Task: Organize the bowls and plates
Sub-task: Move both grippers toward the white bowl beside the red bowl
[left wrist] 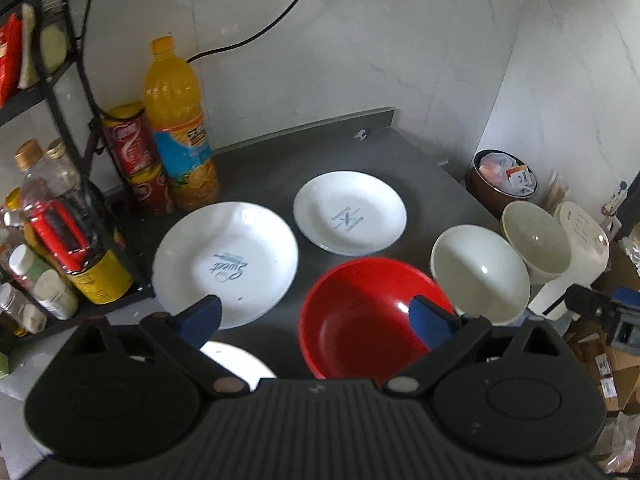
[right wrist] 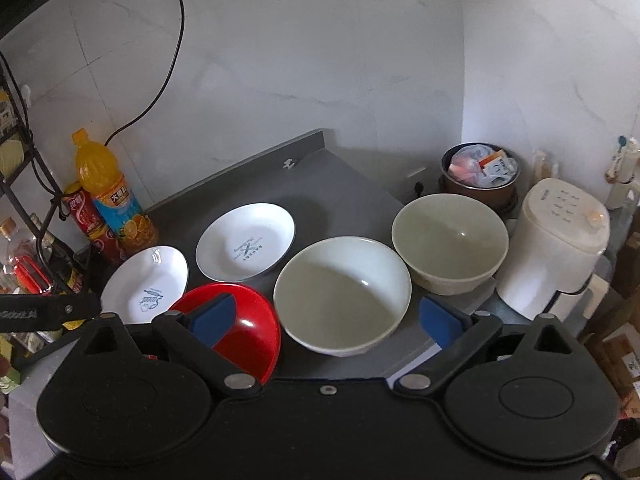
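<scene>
Overall, a grey countertop [right wrist: 340, 176] filled both views, set into a corner of pale marble-look walls; a black rack [left wrist: 52, 80] w/ bottles and jars stood at its left edge. L gripper [left wrist: 316, 320] hung above the near edge, pointing down at the dishes, blue pads wide apart w/ nothing between them; R gripper [right wrist: 328, 320] was likewise spread wide, nothing pressed by its pads, white bowl seen between them but lower down and untouched. White kettle-type appliance [right wrist: 556, 248] stood off the counter's right side, a brown pot [right wrist: 480, 184] of packets behind it. Orange drink bottle [left wrist: 176, 120] stood upright at back left, red cans [left wrist: 132, 152] stacked just beside it. Large plate marked "Sweet" [left wrist: 224, 260] lay flat at left, near the rack; second plate [left wrist: 350, 212] lay flat behind and to its right, apart from it. Red bowl [left wrist: 360, 312] sat upright at front centre, just beside the "Sweet" plate; white bowl [right wrist: 344, 296] sat upright just right of it; whether the two rims touched could not be told. Cream bowl [right wrist: 448, 240] sat at far right near the counter edge, close by the white bowl. A further white dish [left wrist: 236, 360] showed partly beneath the L gripper; its shape was mostly hidden. Black cable [right wrist: 172, 60] ran down the wall from a socket.
</scene>
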`<state>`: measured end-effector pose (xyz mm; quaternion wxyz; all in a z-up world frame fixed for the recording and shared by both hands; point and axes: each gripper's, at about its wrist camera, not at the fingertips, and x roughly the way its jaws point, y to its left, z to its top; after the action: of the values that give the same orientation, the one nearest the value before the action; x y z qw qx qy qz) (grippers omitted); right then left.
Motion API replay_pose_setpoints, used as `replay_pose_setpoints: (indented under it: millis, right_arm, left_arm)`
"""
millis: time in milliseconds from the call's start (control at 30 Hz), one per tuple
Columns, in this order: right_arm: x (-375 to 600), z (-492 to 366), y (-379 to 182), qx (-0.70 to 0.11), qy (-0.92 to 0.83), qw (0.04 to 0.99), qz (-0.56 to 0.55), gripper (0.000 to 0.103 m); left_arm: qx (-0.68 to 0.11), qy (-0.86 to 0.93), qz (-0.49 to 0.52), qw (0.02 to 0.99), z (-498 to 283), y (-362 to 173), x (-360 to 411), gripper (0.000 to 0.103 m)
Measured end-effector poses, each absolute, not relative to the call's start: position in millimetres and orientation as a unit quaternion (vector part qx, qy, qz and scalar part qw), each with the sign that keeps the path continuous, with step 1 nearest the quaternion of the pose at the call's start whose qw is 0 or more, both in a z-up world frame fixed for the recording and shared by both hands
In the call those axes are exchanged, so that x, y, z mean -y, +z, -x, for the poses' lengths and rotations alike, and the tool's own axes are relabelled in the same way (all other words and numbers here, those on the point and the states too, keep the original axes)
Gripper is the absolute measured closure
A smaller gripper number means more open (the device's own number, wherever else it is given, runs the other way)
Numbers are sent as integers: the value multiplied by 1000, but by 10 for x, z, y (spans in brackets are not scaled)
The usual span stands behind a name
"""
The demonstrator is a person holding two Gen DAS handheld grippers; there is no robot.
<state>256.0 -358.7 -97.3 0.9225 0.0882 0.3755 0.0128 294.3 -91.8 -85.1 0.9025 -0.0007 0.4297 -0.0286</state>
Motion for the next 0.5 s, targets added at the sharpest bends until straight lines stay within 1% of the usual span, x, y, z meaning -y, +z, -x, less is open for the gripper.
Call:
replay_pose_setpoints:
  millis: [67,133,167,267,367,433,500]
  right_arm:
    - [3665,-2636,-999,-379,18,921,-84,7]
    - [3749,-2723,-1040,-386,23,919,-82,10]
    - [3796,-2767,-1074,-389,27,917,-82,14]
    - [3902,-2919,-1183,-405,32,911,-77,18]
    - [4003,-3039,-1288,-422,35,903,-80,25]
    - [4081,-3090,-1360,-432,38,896,-90,27]
    - [4135,-3144,-1424,-441,41,891,-97,31]
  left_arm:
    - [-431,-26,1,902,-3017,-869,1027,3]
    - [-433,-26,1,901,-3096,-895,1146,5]
    - [-434,-25,0,901,-3139,-917,1210,5]
    - [-441,-20,-5,897,-3259,-996,1389,8]
    - [-448,-17,-8,894,-3386,-1058,1559,10]
    - [-452,-17,-13,892,-3472,-1096,1670,11]
    - [-457,-19,-14,889,-3548,-1142,1759,13]
